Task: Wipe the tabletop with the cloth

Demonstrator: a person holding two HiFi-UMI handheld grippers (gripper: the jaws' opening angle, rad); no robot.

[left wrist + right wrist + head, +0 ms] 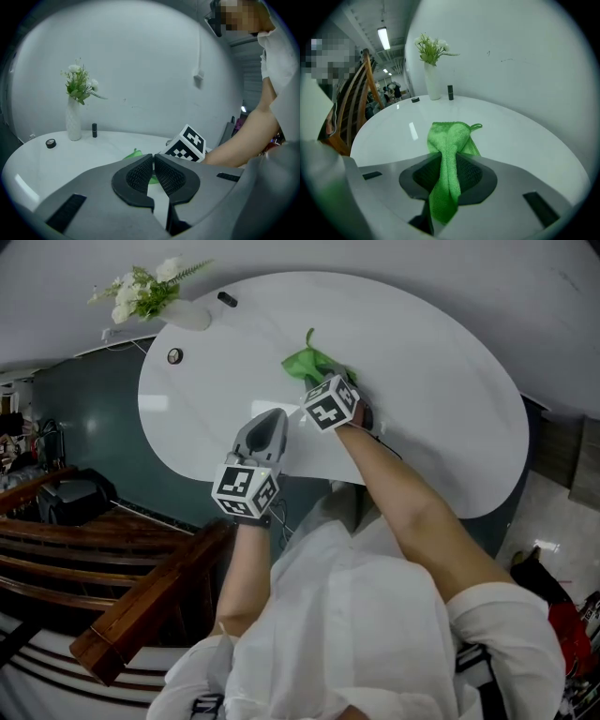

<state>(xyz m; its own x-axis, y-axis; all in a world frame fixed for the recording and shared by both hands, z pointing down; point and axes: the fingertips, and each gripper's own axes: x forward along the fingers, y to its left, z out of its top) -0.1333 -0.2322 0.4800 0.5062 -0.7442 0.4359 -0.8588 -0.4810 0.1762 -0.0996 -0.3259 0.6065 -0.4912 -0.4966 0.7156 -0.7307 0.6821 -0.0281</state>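
Nearest, over the near edge of the tabletop (431,399): left gripper (153,160), pads pressed together on nothing, idle. Just beyond, toward the middle: right gripper (449,158) clamped on the green cloth (449,138), 1 bunched fold pinched between the pads, the tail hanging back through the jaws, the rest lying forward on the white surface with its small loop at the far corner. Soft, light and limp by the look; likely to bunch and drag rather than slide flat, so best pinched deep in a gathered fold, as here, and pressed down while swept. Farther off, by the far left edge, well apart from the cloth: 1 small round disc (174,355), 1 black cylinder (227,299), 1 white vase (187,315) of flowers (141,289).
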